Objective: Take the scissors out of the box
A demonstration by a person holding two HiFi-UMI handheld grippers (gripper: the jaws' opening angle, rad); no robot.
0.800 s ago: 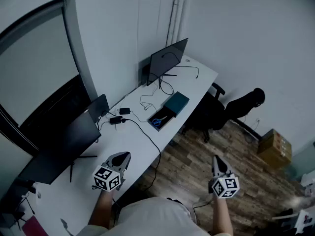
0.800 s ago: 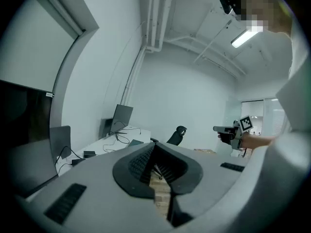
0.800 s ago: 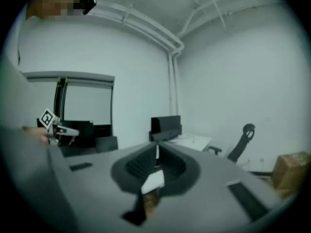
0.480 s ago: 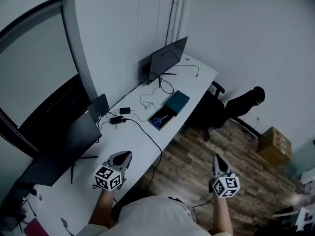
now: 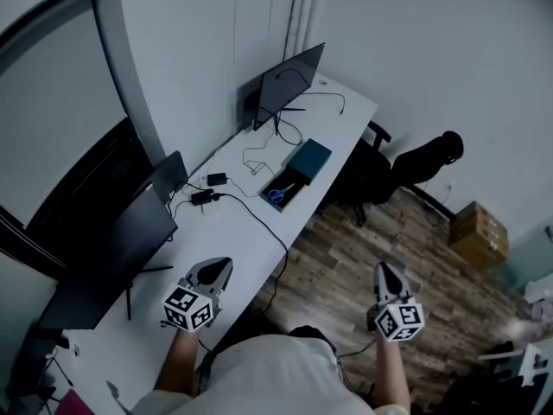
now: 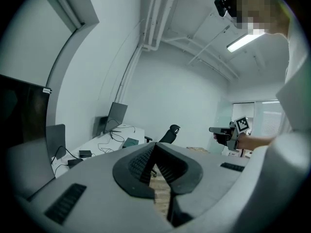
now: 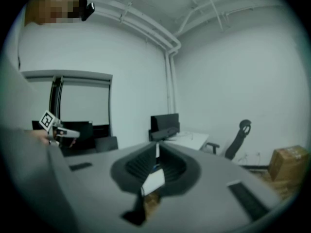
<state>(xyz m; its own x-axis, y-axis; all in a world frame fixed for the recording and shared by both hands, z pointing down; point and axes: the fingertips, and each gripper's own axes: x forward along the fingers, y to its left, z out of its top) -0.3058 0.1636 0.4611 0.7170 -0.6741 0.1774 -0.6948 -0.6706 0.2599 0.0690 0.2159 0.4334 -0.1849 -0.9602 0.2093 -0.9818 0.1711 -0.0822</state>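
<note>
The open black box (image 5: 288, 186) lies far off on the long white desk (image 5: 242, 249), with the blue-handled scissors (image 5: 276, 195) inside it. Its teal lid (image 5: 309, 157) lies just beyond; the lid (image 6: 130, 141) shows small in the left gripper view. My left gripper (image 5: 220, 269) hovers over the desk's near part, well short of the box, jaws together and empty (image 6: 154, 147). Over the wooden floor to the right of the desk, my right gripper (image 5: 384, 271) is also shut with nothing in it (image 7: 156, 149). Both point roughly level toward the far wall.
Two dark monitors (image 5: 117, 249) stand at the desk's left, a third (image 5: 285, 83) at its far end. Cables and a power adapter (image 5: 204, 196) cross the desk between me and the box. A black office chair (image 5: 406, 171) and a cardboard box (image 5: 478, 234) stand on the floor at right.
The head view has shifted a little, so the desk and box sit slightly higher in the picture. Both grippers keep about the same places and stay shut.
</note>
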